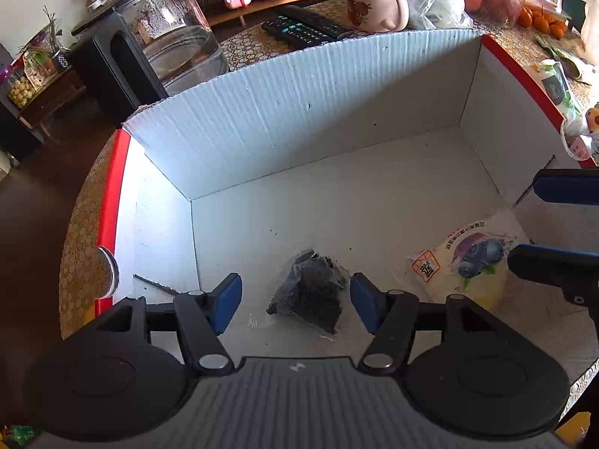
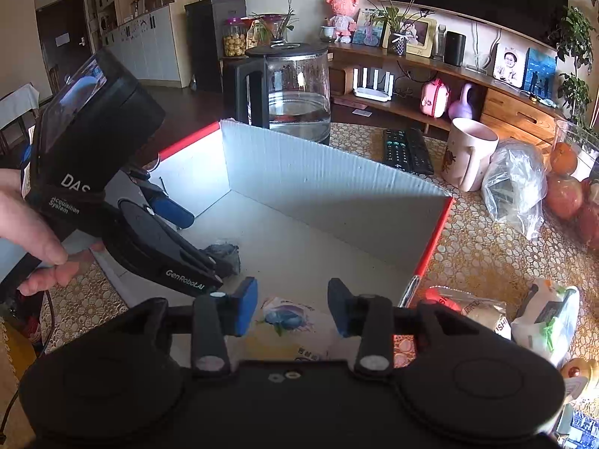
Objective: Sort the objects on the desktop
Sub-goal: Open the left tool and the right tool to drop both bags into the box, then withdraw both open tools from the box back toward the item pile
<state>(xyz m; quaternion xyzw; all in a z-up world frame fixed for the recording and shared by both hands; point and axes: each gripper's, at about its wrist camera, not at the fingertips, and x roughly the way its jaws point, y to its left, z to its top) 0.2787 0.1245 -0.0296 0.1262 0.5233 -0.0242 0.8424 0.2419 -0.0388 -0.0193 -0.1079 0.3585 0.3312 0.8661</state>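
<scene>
A white cardboard box (image 1: 307,104) with red edges sits on the table; it also shows in the right wrist view (image 2: 318,183). On its floor lie a clear bag of dark bits (image 1: 310,295) and a white blueberry-print packet (image 1: 468,258). My left gripper (image 1: 295,305) is open, its blue pads either side of the dark bag, just above it. My right gripper (image 2: 292,310) is open over the blueberry packet (image 2: 288,318); its fingers (image 1: 554,265) show at the right of the left wrist view. The dark bag (image 2: 224,252) lies partly behind the left gripper in the right wrist view.
Behind the box stand a glass kettle (image 2: 295,86), remote controls (image 2: 404,147), a pink mug (image 2: 468,153) and a plastic bag (image 2: 516,191). Fruit (image 2: 565,191) and snack packets (image 2: 543,321) lie right of the box on the patterned tablecloth.
</scene>
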